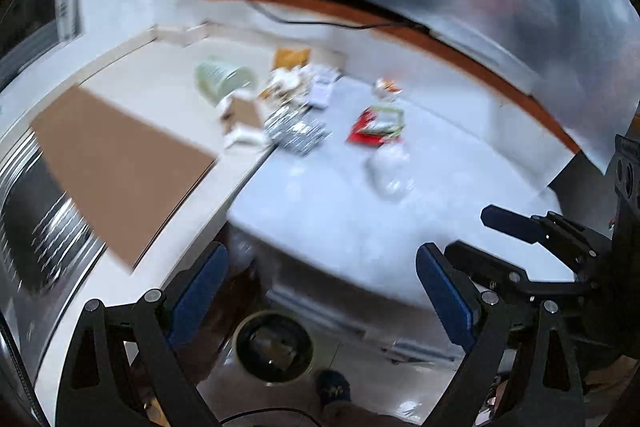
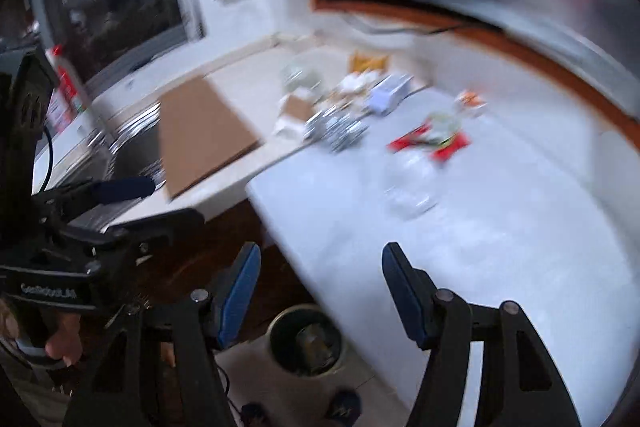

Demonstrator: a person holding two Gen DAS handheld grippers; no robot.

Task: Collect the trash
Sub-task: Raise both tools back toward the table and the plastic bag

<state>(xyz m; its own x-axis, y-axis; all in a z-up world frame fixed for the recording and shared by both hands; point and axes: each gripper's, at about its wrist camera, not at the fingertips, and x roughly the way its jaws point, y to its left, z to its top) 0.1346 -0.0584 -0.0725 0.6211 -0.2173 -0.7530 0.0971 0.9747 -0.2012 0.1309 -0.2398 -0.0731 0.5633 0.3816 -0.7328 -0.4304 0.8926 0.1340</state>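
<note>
Left gripper, black linkage with blue rubber pads, spread wide, nothing between. Right gripper likewise wide and empty. On the far part of the smooth white tabletop, scattered trash: crumpled clear plastic bag, flat red-and-green wrapper, shiny crinkled foil packet, torn cardboard scraps. Left, flat brown cardboard sheet over a steel sink. Near, on the floor, round dark bin.

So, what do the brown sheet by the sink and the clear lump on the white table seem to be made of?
Brown sheet: probably cardboard, matte, judging by its flat, stiff, even tan face. Clear lump: probably thin crumpled plastic, glossy, since it is see-through with bright glints. Blur leaves both uncertain.
</note>
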